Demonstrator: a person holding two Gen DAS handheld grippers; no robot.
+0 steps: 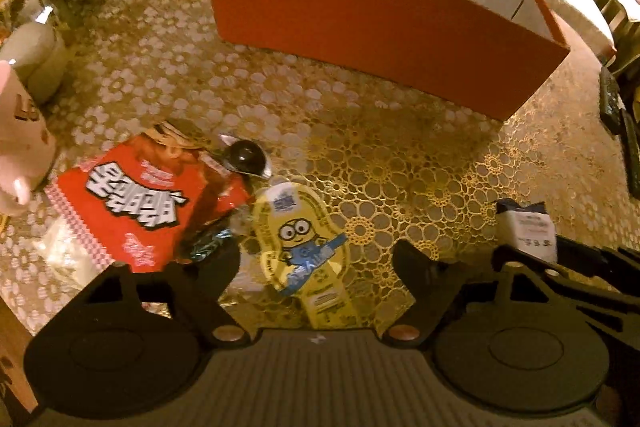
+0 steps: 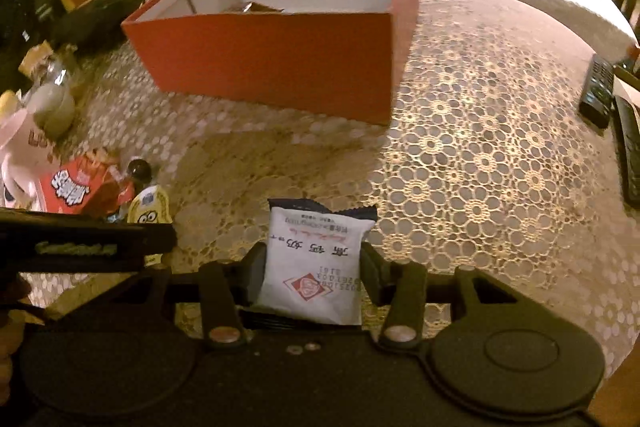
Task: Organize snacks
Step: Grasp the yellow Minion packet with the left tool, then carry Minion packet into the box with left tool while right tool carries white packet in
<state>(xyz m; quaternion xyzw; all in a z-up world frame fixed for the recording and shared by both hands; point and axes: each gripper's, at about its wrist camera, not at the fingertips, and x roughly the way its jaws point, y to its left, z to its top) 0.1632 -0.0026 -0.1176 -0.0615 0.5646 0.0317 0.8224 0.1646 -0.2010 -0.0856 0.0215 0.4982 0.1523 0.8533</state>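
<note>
My left gripper (image 1: 320, 263) points down at the table, jaws open, with a yellow cartoon-figure packet (image 1: 298, 227) lying between its fingers and no pad pressing on it. A red snack bag (image 1: 132, 203) lies just left of it, and both show small in the right wrist view: the red bag (image 2: 76, 187) and the yellow packet (image 2: 150, 207). My right gripper (image 2: 314, 275) is shut on a white sachet (image 2: 312, 267) with a dark top edge, held above the tablecloth. The sachet (image 1: 528, 231) also shows at the right of the left wrist view. An open orange box (image 2: 280, 63) with white inner walls (image 1: 360, 27) stands beyond.
A lace-patterned gold cloth (image 2: 480, 167) covers the table. A dark round sweet (image 1: 245, 155) and a foil-wrapped one (image 1: 208, 243) lie by the red bag. A pink cup (image 1: 16, 147) and a jar (image 2: 52, 103) stand at the left. Remote controls (image 2: 600, 91) lie at the right edge.
</note>
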